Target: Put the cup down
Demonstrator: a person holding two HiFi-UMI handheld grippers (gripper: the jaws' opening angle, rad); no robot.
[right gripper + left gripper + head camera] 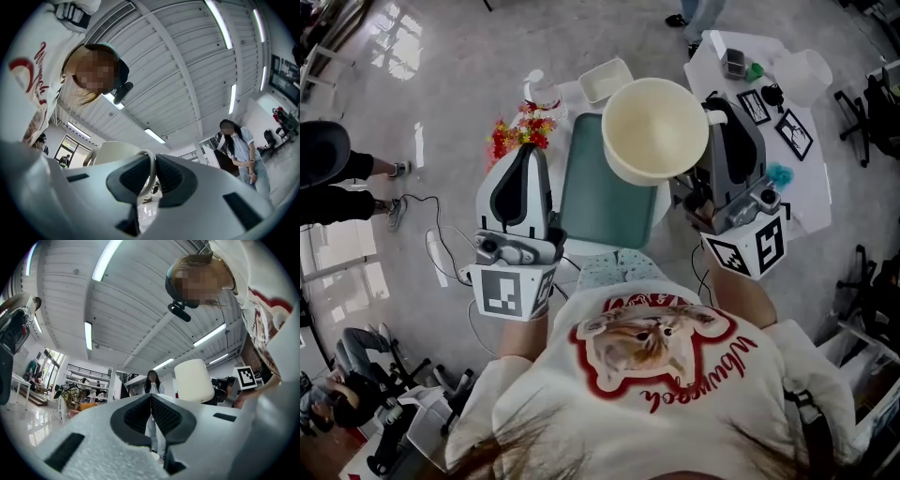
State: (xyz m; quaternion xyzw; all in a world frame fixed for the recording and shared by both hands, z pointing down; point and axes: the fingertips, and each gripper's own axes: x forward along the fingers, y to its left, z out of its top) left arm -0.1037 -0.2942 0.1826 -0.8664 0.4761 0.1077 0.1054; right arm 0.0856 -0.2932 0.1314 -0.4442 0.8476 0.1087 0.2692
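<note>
A cream cup (pixel 654 129) is held high in the air, its open mouth facing my head camera, above a teal tray (pixel 602 208). My right gripper (pixel 713 111) points upward and is shut on the cup's thin handle (pixel 150 169); the cup's body (pixel 114 151) bulges just left of the jaws. My left gripper (pixel 530 152) also points upward, to the left of the cup, with its jaws pressed together on nothing (pixel 151 400). From the left gripper view the cup (pixel 193 380) shows upright at the right, with the right gripper's marker cube beside it.
The teal tray lies on a small white table with a white dish (pixel 606 80), a water bottle (pixel 542 91) and red-yellow flowers (pixel 520 133). A white table (pixel 814 155) with picture frames stands at the right. A person's legs (pixel 342 183) are at the left, and another person (pixel 241 150) stands nearby.
</note>
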